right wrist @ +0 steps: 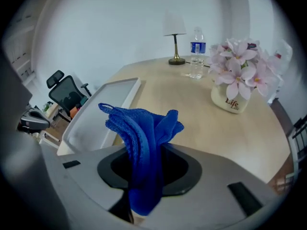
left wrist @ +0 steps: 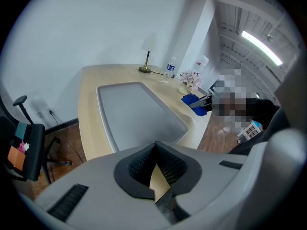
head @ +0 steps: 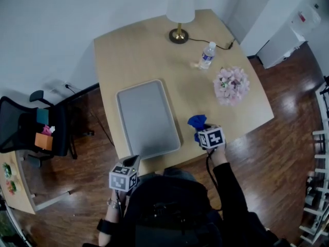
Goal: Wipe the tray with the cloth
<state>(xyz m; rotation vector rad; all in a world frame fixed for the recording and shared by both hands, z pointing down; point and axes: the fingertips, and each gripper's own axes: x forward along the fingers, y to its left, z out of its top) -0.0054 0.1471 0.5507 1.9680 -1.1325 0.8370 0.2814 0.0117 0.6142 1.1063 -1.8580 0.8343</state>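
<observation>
Head view, clock positions taken from the grey tray [head: 148,118]. The tray lies flat on the light wooden table [head: 247,107], long side running away from me, and its surface is bare. My right gripper [head: 199,129] sits at about 4 o'clock from the tray, over the table near the front edge. In the right gripper view its jaws are clamped on the blue cloth [right wrist: 144,143], which bunches up in folds past the pads. From the head view the cloth [head: 196,121] is just beside the tray's near right corner but not over it. I cannot tell whether it touches the tabletop. My left gripper [head: 132,162] is at 6 o'clock, at the table's front edge just short of the tray's near rim. In the left gripper view its pads [left wrist: 144,164] meet at the tips with nothing between them. Also on the table: a brass-footed lamp [head: 179,14] at 12 o'clock, a water bottle [head: 207,55] at 1 o'clock and a pot of pink flowers [head: 232,85] at 2 o'clock. A black office chair [head: 31,130] stands on the floor at 9 o'clock, well clear of the table.
</observation>
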